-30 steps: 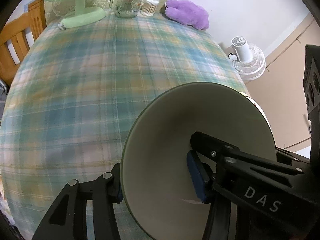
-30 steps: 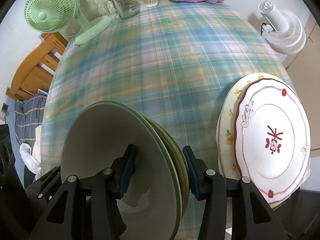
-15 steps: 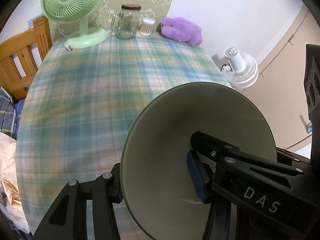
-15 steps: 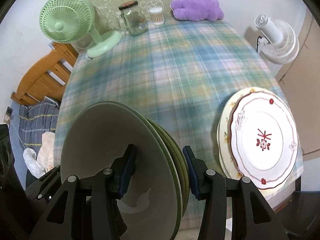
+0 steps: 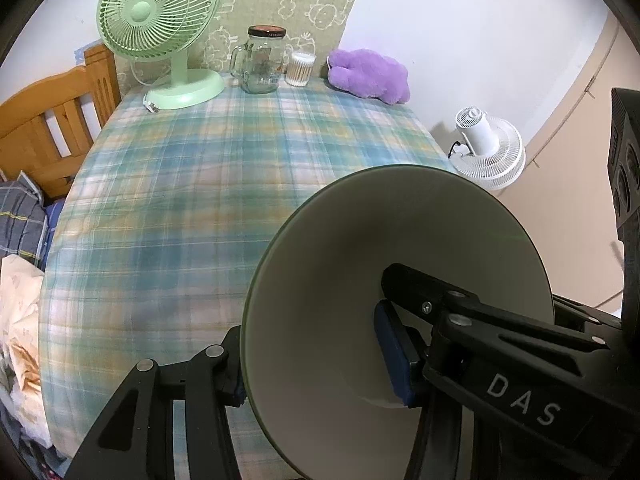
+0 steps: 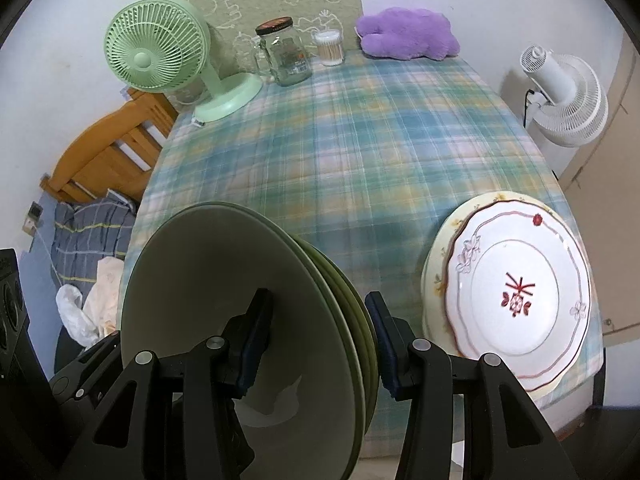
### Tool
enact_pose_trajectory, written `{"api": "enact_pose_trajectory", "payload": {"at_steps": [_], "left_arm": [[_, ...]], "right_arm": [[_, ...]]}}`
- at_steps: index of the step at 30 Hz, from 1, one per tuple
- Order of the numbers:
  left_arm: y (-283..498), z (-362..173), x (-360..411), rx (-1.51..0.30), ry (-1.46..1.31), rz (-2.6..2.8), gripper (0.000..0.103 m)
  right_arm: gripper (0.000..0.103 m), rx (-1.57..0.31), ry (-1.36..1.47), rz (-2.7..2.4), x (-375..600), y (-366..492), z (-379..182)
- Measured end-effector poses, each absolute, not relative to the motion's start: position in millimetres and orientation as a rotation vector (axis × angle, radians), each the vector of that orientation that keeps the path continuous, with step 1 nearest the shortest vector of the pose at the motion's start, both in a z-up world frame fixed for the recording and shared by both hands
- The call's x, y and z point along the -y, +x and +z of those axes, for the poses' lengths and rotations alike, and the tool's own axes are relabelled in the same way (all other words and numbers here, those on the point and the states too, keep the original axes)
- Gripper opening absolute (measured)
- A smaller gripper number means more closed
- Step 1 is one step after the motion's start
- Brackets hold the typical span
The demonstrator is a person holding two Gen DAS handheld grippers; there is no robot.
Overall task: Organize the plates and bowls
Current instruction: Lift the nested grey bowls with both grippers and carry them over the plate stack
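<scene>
At the far end of my table, under its blue-green plaid cloth, I see a green desk fan, one lidded glass jar, a tub of cotton swabs and a purple plush toy, all well apart from my work. A white floor fan stands off the table's right side, and a wooden headboard sits to the left. Near the right front edge lie two plates stacked: a white plate with red trim on a cream floral plate. My left hand-held gripper pinches the wall of a pale grey-green bowl, held on edge above the table. My right hand-held gripper clamps a stack of green bowls; I count about four rims, matte and pale inside, nested and tilted sideways.
</scene>
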State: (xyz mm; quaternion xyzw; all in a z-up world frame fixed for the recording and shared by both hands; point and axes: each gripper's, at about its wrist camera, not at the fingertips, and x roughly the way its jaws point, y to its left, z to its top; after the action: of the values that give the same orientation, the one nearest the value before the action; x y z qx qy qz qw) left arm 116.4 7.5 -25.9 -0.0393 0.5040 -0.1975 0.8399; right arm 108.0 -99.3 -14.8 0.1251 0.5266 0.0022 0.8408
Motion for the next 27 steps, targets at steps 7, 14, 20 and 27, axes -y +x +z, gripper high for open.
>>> {"api": "enact_pose_trajectory", "payload": {"at_steps": [7,14,20,27], "left_arm": [[107.9,-17.9,22.8,-1.056,-0.088,-0.392,0.053],[104.9,-12.6,58.6,-1.047,-0.088,-0.380,0.053],[105.1,-10.9,94.0,-1.040,-0.093,-0.380,0.053],[106.5,-13.3,132.0,-1.040,-0.103,-0.378,0.053]], "right_arm": [[0.051,-1.104,0.256,0.037,130.2,102.0,-7.4],[0.051,-1.099,0.255,0.053,165.5,97.6,-2.1],[0.051,-1.093,0.251,0.054,201.9,97.5,1.0],[0.051,-1.095,0.242,0.054,240.7,98.6,0.0]]}}
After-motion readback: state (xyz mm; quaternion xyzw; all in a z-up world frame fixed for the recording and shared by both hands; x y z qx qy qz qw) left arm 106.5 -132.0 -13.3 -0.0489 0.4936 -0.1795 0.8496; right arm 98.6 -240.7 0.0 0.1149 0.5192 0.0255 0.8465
